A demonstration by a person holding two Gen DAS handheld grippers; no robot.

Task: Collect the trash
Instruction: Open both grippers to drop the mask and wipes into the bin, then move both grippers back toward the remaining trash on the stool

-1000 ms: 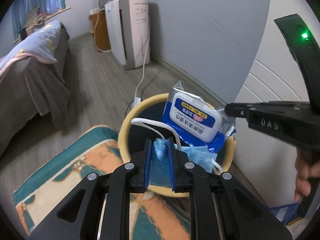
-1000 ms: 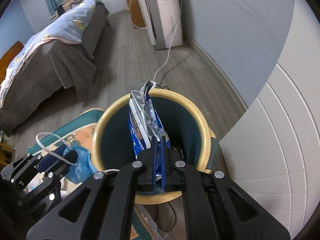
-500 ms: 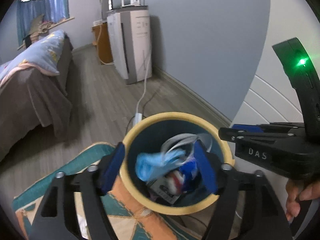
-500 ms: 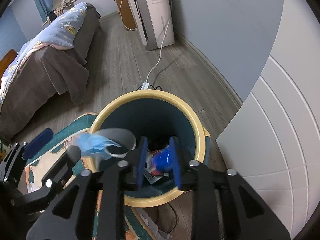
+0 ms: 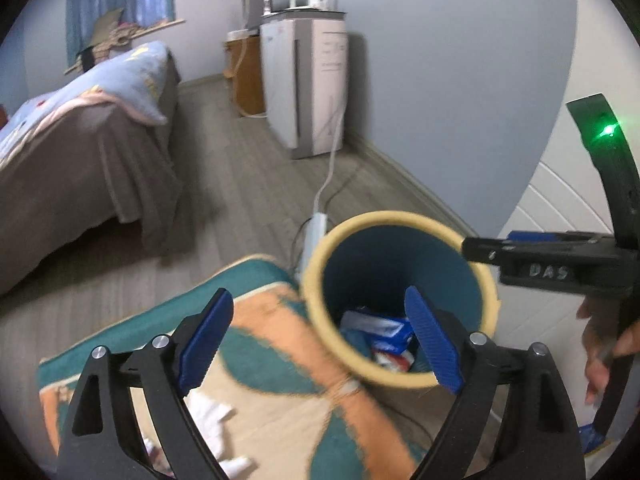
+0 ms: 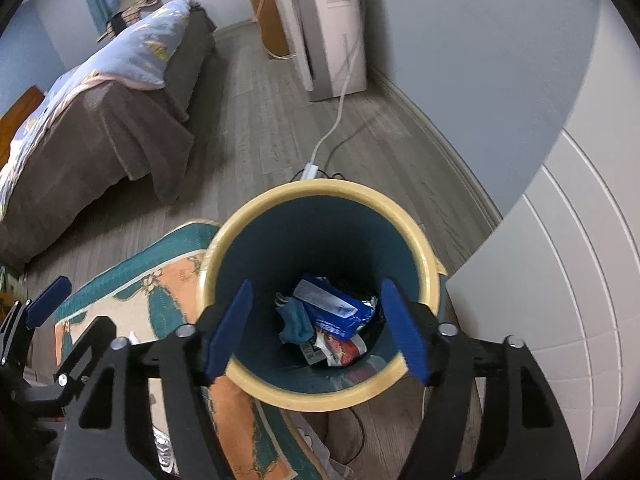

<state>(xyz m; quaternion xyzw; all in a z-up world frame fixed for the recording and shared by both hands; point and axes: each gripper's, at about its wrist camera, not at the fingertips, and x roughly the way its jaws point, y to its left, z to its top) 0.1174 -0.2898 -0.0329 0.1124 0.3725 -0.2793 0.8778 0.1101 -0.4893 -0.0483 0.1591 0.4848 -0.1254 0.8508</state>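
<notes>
Two grippers, left gripper [image 5: 320,344] and right gripper [image 6: 316,328], hang empty, jaws opening, above the bin [image 6: 420,248], where a blue packet [image 6: 336,310] already lies; white scraps [image 5: 208,412], apparently litter, remain on the rug [image 5: 272,400].

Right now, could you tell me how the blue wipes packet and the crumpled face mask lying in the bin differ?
The wipes packet is glossy, dark blue plastic with a white label; the face mask is dull teal-looking cloth. The packet keeps a flat, boxy shape, lying tilted; the mask is crumpled in a heap. The packet is the larger, on the right; the mask sits at its left edge. Both lie at the bottom of the bin, held by neither gripper.
</notes>
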